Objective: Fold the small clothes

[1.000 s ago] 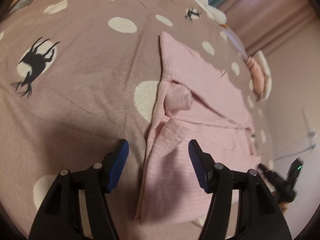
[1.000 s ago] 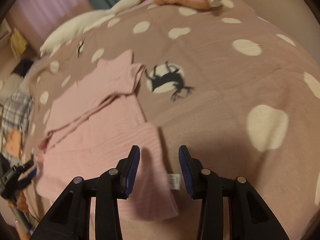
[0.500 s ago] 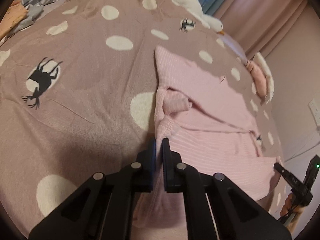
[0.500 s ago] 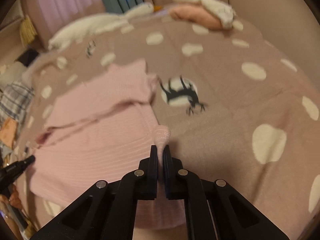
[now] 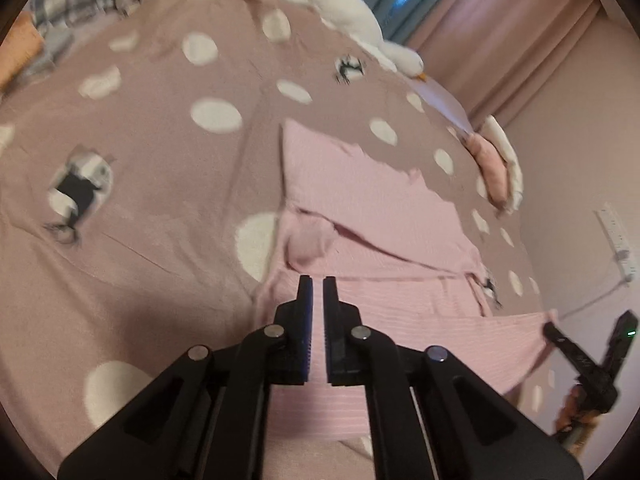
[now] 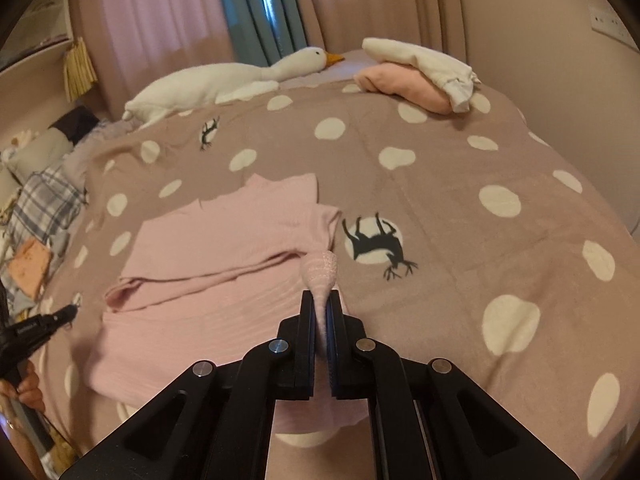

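Both of your tongs were spread wide over the near hem a second ago; they have since closed and lifted it. Your left tongs [image 5: 317, 280] now stand nearly closed, with only a narrow slit between the blue pads. They sit at the left corner of the pink garment's [image 5: 384, 216] near hem, and the fabric stretches taut from there toward your right tongs [image 5: 550, 326], which appear at the far right of the left wrist view. Whether cloth actually lies inside that slit cannot be told from the left wrist view.

Your right tongs [image 6: 320, 296] are clamped on the right corner of the pink garment [image 6: 224, 240]; a bunched roll of cloth stands up between the pads. Ahead of both tongs, the garment lies on the bed [image 6: 460, 152], with its upper part already folded over itself. A deer print [image 6: 378, 246] on the bed cover lies just right of the right tongs' tips. Beyond the garment, a plush goose [image 6: 224, 76] and folded clothes [image 6: 420, 74] rest at the far edge of the bed.
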### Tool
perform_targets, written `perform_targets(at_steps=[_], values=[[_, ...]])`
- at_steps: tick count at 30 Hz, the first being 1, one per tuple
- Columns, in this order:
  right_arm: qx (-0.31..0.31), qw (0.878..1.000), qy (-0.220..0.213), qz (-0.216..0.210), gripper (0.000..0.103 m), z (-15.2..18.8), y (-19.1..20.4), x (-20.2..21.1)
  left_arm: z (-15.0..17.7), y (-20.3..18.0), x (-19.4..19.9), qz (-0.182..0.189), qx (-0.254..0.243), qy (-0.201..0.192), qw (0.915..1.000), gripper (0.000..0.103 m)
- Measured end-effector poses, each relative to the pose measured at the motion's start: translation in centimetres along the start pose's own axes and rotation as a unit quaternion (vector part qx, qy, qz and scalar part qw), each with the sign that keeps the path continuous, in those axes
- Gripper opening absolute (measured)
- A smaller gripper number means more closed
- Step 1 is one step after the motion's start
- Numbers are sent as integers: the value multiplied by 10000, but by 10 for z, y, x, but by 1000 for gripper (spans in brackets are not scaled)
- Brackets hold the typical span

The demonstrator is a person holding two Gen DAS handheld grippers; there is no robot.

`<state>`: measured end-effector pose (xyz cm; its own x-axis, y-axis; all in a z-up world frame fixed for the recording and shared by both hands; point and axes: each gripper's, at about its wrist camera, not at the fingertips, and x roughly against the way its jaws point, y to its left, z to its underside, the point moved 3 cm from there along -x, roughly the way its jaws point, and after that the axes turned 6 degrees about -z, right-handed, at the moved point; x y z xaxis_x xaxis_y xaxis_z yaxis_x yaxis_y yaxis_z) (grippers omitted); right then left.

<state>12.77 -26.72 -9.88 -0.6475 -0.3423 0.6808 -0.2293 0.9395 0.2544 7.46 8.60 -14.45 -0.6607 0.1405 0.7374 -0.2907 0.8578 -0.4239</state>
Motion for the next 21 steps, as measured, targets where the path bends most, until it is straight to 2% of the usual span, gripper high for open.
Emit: perform_targets(at_steps=[2,4,6,11,15,17,18,21], values=[[-119,9999,67,15,6,6,-7,0,1,2,-9,120,38,242,9996,13],[-240,9996,130,29,6,12,-12,2,2,3,-16,-14,-6,348,9994,23],[-354,9992,181,5,6,18,-17,3,5,2,-24,-154,-128,444,9988,27],[-499,9984,257,16,6,25,-24,6,12,1,-46,-150,-261,886,9956,27],[-467,9985,274,44,6,27,-23,6,11,0,-57,-322,-402,902,9946,28],[-422,9987,282,69,6,27,-23,5,8,0,-60,-343,-446,880,9945,33],[-413,9987,295,84,6,28,-23,4,6,0,-61,-364,-460,874,9944,39],[-407,9985,339,107,6,30,-23,3,3,-1,-63,-374,-490,907,9940,42]])
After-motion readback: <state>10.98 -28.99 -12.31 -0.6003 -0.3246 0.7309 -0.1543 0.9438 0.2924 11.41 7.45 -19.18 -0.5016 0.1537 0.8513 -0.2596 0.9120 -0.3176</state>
